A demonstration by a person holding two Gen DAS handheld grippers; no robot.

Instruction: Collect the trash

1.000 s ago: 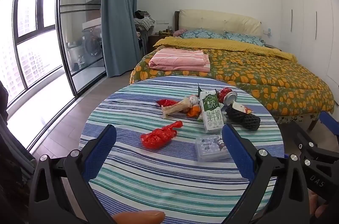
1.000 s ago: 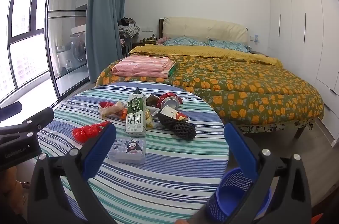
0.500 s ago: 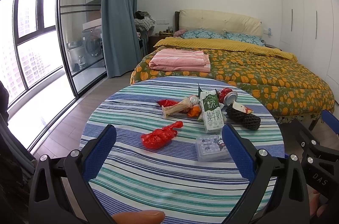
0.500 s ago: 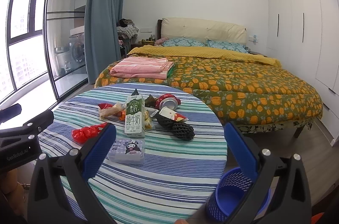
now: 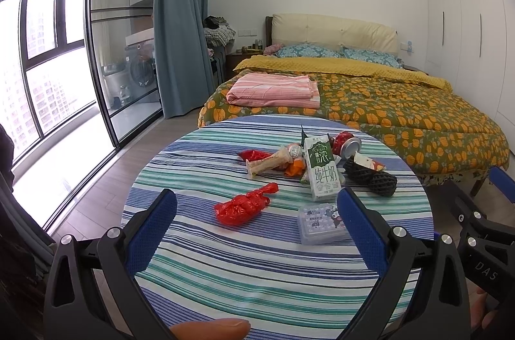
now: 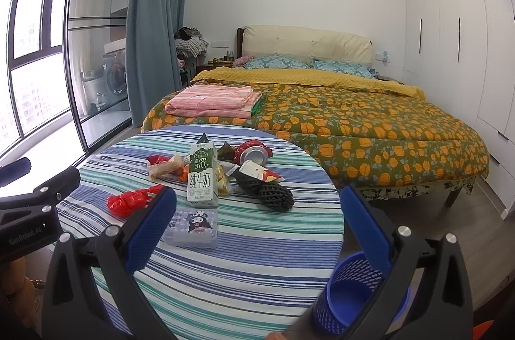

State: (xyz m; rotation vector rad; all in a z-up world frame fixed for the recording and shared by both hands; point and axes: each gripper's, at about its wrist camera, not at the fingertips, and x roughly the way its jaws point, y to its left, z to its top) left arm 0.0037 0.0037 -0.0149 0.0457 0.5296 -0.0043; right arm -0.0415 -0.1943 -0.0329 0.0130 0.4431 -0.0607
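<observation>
The trash lies on the round surface covered in a blue, green and white striped cloth [image 5: 225, 269], clustered toward its far half. Both grippers hover at the near edge, apart from everything: the left gripper [image 5: 256, 230] is spread wide and empty, and the right gripper [image 6: 257, 227] is likewise released, holding nothing.

From the left wrist view, the crumpled red plastic bag [image 5: 243, 206] sits nearest, at about 12 o'clock between the fingers. It looks light, soft and slippery, so pinching the bunched body rather than the thin twisted tail seems safest. At 1 o'clock lies the flat clear plastic box with a cartoon label [image 5: 322, 227]; stiff and low, it probably needs a grip across its short edges. Beyond it lies the green and white milk carton [image 5: 322, 168], probably empty and light, best taken across its narrow sides. At 2 o'clock is the black foam mesh sleeve [image 5: 370, 177], springy and easy to squeeze. The dented red drink can [image 5: 347, 143] lies farther back and may roll.

In the right wrist view, the blue perforated plastic bin [image 6: 360, 298] stands on the floor at 4 o'clock, the likely destination.
</observation>
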